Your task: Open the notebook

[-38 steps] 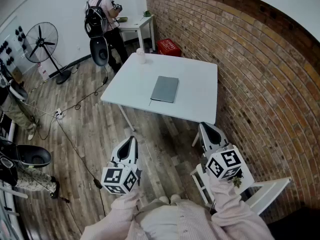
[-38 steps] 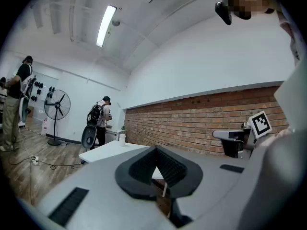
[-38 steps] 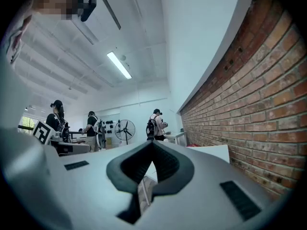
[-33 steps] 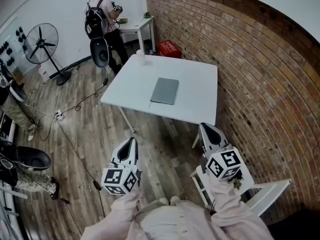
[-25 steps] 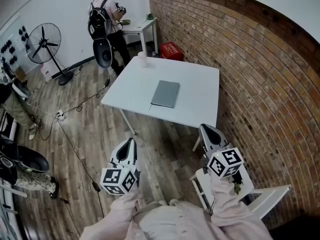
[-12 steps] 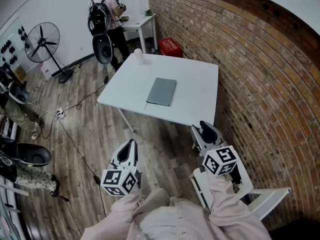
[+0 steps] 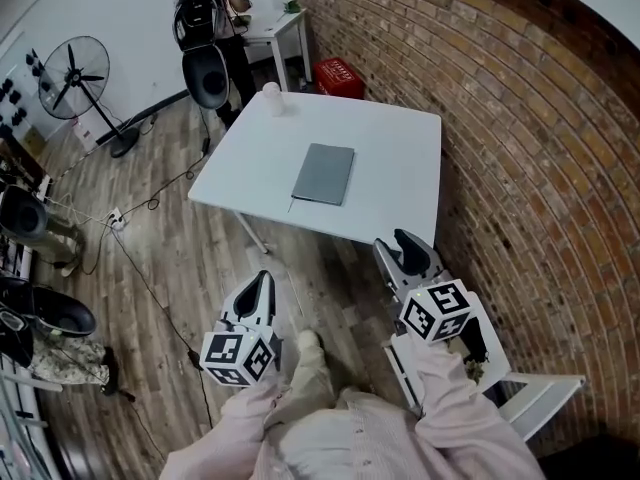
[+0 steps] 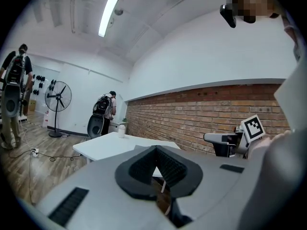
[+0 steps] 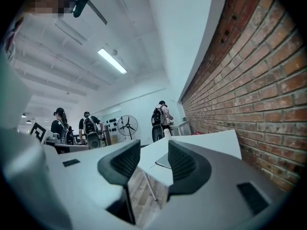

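notebook [image 7: 323, 174]: grey, cover down, lying flat near the middle of the white worktop [image 7: 400, 158]. It's well apart from both grippers, up around 12 o'clock from them in the head view.
left hand-held gripper [image 7: 260, 284]: jaws pressed together with nothing in them, as the left gripper view [image 8: 154, 148] shows pretty clearly. It hangs over the wood floor [image 7: 190, 258], off the worktop's near edge, at about 7 o'clock from the notebook.
right hand-held gripper [image 7: 398, 245]: jaws have just been opening and now stand wide apart, empty. In the right gripper view [image 9: 152, 157] the notebook [image 9: 164, 162] shows in the gap, but far off. The gripper sits just short of the worktop's near corner, at 5 o'clock from the notebook.
cup [image 7: 270, 96]: white, on the worktop's far corner, 11 o'clock from the notebook.
brick wall [image 7: 520, 148]: runs down the whole 3 o'clock side.
red box [image 7: 338, 76]: on the floor by the wall, past the worktop at 12 o'clock.
fan [image 7: 72, 68]: standing way out at 10 o'clock.
person with a backpack [image 7: 205, 8]: at a small table, 11 o'clock, far end of the room.
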